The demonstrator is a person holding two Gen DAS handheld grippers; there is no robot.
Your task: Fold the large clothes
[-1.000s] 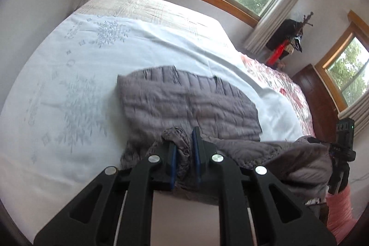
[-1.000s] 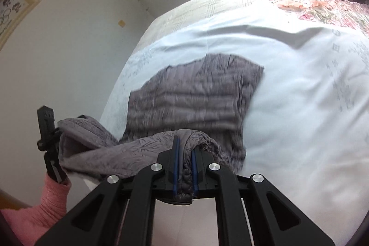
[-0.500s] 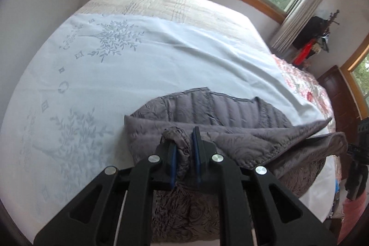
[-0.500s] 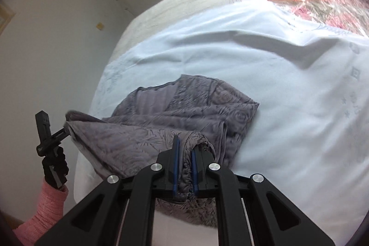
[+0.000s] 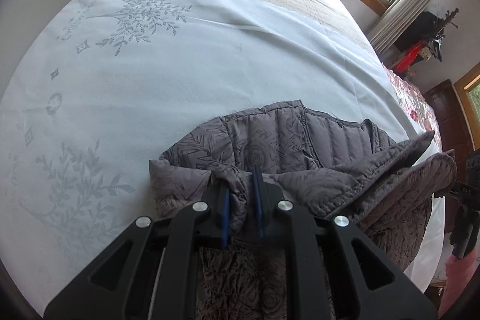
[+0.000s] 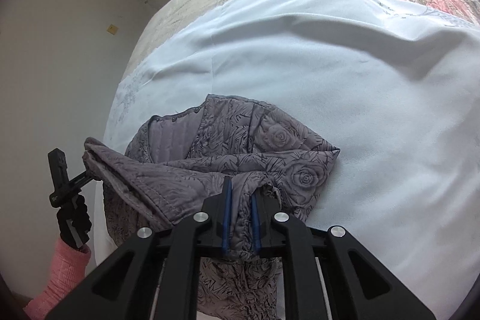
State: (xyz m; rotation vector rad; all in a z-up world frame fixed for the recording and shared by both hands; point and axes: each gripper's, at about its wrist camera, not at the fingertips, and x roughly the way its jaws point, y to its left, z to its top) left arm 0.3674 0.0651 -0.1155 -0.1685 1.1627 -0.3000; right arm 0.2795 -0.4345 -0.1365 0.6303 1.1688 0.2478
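Grey quilted jacket (image 5: 288, 146), rose-patterned, lies on the pale blue bedsheet (image 5: 150, 80), lower centre of the left wrist view. Left claw (image 5: 241, 200) tilts steeply downward, blue pads clamped on a bunched fold of the jacket's hem; jaws have just been easing apart slightly, fabric between them. At right edge, the other claw shows dark, gloved hand and pink sleeve (image 5: 459, 275) below it.

Right wrist view: jacket (image 6: 240, 146) at lower left of frame on the sheet (image 6: 360, 80), near the bed's edge. Right claw (image 6: 241, 218) angled down, pinching gathered hem, jaws likewise just loosening a little. Left claw (image 6: 90, 174) at far left grips the opposite hem corner; gloved hand (image 6: 73, 218), pink sleeve beneath.
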